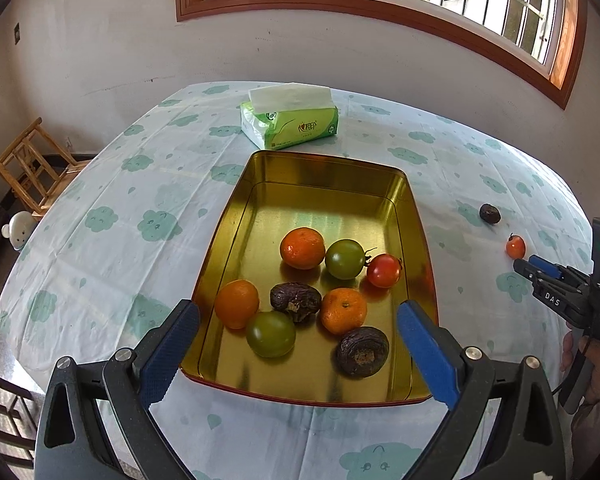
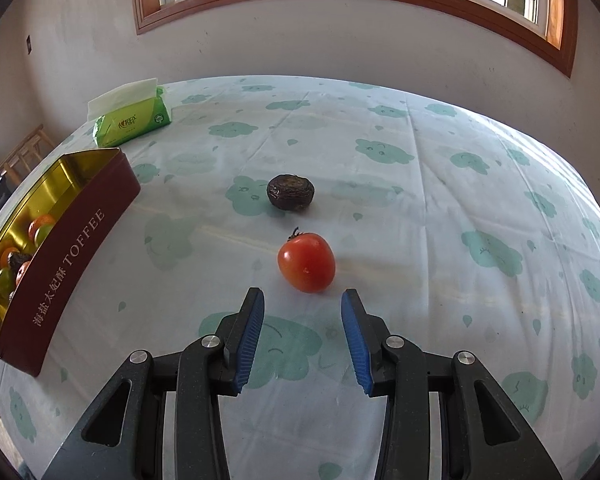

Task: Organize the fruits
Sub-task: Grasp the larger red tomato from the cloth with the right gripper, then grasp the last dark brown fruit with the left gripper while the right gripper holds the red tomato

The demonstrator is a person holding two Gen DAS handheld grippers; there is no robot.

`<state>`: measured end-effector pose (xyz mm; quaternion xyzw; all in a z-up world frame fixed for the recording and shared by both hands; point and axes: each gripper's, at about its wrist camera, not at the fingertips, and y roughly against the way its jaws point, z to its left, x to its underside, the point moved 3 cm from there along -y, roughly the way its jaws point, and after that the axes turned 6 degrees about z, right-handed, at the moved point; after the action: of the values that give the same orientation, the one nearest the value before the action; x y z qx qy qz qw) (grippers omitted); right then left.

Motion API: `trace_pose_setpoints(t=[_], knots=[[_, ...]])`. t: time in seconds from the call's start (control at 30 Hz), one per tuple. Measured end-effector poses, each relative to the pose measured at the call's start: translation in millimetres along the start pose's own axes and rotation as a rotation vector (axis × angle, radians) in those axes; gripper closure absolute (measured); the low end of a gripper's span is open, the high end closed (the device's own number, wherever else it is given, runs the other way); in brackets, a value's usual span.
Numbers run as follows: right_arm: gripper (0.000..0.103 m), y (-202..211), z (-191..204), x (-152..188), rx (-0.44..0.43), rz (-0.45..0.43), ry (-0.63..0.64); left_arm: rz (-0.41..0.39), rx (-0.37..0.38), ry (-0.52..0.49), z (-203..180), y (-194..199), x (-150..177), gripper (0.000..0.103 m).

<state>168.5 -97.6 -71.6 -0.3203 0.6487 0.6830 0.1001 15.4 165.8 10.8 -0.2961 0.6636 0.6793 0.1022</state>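
We look down at a cloud-print tablecloth by a window. Our right claw stands parted with nothing between its blue pads, a red tomato lying just ahead of its tips and a dark wrinkled fruit further ahead. Far to that claw's left sits the gold-lined toffee tin. Our left claw gapes wide and empty over the tin's near end, where three oranges, two green tomatoes, one red tomato and two dark fruits lie. A green tissue pack rests beyond the tin.
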Motion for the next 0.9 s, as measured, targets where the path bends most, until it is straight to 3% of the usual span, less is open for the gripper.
trace_pose_setpoints(t=[0.63,0.9], knots=[[0.062,-26.9,3.0,-20.8,0.001,0.007,0.046,0.015,0.048,-0.109,-65.2,-19.6,-19.7,0.005],[0.067,-23.5,0.0,-19.5,-0.012,0.004,0.036,0.009,0.087,-0.155,-101.0,-28.5,-27.3,0.005]])
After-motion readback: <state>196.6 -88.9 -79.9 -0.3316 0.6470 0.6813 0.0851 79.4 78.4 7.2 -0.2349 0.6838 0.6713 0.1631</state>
